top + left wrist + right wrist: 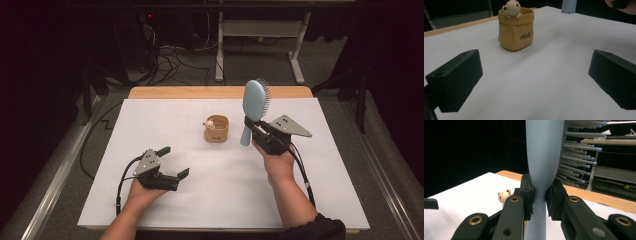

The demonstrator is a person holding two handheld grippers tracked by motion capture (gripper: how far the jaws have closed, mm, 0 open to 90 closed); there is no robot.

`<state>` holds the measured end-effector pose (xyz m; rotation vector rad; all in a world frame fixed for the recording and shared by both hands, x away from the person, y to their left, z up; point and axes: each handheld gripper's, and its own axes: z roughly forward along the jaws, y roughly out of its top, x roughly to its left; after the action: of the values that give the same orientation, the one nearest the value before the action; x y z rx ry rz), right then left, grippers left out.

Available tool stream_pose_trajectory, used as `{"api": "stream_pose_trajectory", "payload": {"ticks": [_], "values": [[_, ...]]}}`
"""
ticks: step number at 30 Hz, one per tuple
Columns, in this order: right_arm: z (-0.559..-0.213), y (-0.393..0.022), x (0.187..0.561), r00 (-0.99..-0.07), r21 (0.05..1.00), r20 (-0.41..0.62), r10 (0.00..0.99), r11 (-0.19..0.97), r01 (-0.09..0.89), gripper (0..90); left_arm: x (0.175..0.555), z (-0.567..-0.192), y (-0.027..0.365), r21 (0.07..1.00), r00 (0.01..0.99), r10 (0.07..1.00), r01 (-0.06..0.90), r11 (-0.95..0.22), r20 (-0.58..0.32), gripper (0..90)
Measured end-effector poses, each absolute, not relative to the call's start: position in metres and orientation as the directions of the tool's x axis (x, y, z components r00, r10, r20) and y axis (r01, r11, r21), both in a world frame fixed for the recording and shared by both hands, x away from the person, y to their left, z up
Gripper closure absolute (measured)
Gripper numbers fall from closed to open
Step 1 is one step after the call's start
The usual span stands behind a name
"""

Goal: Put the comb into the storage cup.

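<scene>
High view shows the right gripper [256, 128] clamped on the narrow neck of the blue hairbrush [254, 102], held upright above the desk [150, 120] right of centre, beside the tan holder [216, 128]. Light, stiff, smooth plastic; the waist suits gripping best. The left gripper [174, 161] rests open, empty, near the front-left.

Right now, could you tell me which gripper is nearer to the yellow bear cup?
Right. The right gripper, clamped on the blue hairbrush, sits just beside the cup; the left gripper rests open, farther back toward the person.
</scene>
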<state>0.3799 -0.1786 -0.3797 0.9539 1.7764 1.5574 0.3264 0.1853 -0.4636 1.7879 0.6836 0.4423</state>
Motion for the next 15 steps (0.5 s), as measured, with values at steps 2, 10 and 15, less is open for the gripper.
{"api": "stream_pose_trajectory", "payload": {"ticks": [2,10,15], "values": [[-0.378,-0.176,0.383,-0.573,0.99,0.031,0.819,0.055,0.132,78.5,0.326,-0.463,0.186,0.951,0.762,0.646,0.227,-0.21,-0.039,0.0],[-0.373,-0.167,0.392,-0.575,0.992,0.032,0.818,0.045,0.119,78.5,0.325,-0.462,0.185,0.954,0.766,0.642,0.221,-0.203,-0.041,0.0],[-0.369,-0.163,0.399,-0.572,0.994,0.041,0.819,0.027,0.11,78.5,0.326,-0.463,0.186,0.953,0.764,0.643,0.225,-0.204,-0.043,0.0]]}}
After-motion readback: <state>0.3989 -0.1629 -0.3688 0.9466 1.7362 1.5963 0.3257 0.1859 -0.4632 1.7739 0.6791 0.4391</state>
